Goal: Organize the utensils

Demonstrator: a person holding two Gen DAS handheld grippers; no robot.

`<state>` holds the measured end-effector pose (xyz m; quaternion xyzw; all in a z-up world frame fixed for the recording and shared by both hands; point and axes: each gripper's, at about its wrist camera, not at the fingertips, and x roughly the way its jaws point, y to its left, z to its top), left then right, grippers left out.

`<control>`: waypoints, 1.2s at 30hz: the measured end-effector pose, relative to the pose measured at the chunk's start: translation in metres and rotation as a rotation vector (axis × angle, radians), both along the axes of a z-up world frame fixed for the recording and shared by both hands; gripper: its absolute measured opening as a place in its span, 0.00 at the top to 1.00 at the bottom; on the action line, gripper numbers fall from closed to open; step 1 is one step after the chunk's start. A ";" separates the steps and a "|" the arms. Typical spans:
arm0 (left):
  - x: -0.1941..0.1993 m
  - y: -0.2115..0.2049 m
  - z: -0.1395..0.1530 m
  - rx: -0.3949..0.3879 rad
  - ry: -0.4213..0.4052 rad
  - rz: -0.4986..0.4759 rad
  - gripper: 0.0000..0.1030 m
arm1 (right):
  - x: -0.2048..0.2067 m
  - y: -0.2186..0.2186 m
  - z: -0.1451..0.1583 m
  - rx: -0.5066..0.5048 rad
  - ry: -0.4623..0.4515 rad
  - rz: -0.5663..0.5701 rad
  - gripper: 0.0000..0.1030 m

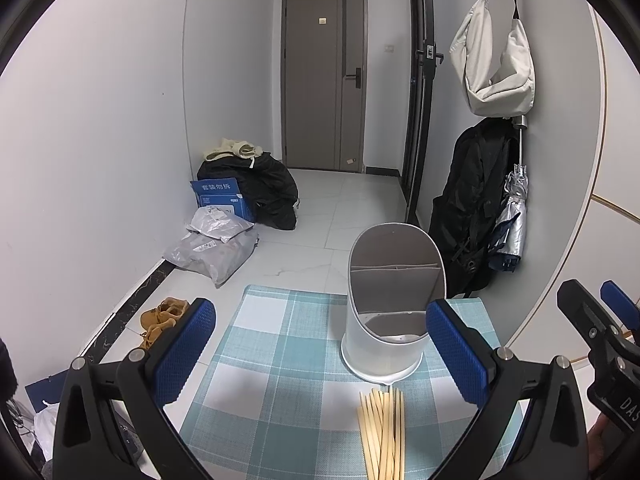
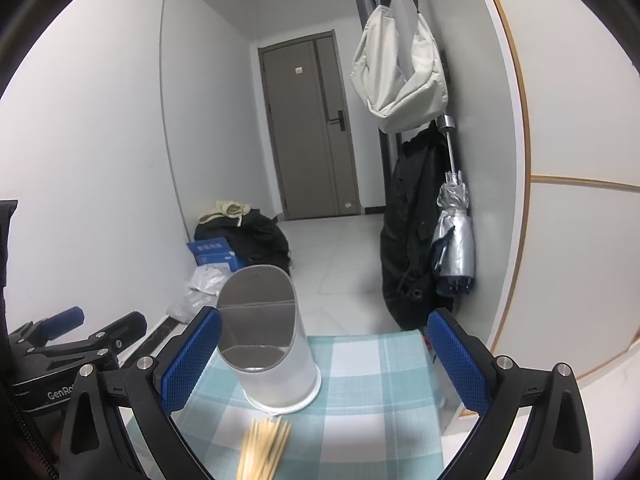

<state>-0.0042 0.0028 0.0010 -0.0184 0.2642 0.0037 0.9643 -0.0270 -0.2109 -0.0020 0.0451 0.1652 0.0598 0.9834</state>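
Observation:
A bundle of wooden chopsticks (image 1: pixel 382 436) lies on the teal checked mat (image 1: pixel 280 360), just in front of a white slanted-top utensil holder (image 1: pixel 390 312) with dividers inside. My left gripper (image 1: pixel 320 352) is open and empty above the mat, left of the holder. In the right wrist view the chopsticks (image 2: pixel 264 452) lie low between the fingers and the holder (image 2: pixel 272 340) stands ahead, left of centre. My right gripper (image 2: pixel 324 364) is open and empty. It also shows at the left wrist view's right edge (image 1: pixel 600 332).
The mat (image 2: pixel 360 380) covers a small table with its edges close on all sides. On the floor beyond are black bags (image 1: pixel 260 188), a blue box (image 1: pixel 220 196), grey parcels (image 1: pixel 216 248) and brown shoes (image 1: pixel 160 320). A backpack (image 1: pixel 472 208), umbrella and white bag hang at right.

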 end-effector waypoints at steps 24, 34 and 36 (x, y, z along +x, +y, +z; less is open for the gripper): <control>0.000 -0.001 -0.004 -0.001 0.010 0.005 0.01 | -0.001 0.002 -0.001 -0.002 -0.003 -0.003 0.00; 0.000 -0.002 -0.004 -0.005 0.012 0.003 0.01 | -0.002 0.003 -0.001 -0.007 -0.010 0.005 0.00; 0.001 -0.002 -0.004 -0.003 0.015 0.001 0.01 | -0.003 0.004 -0.001 -0.010 -0.010 0.006 0.00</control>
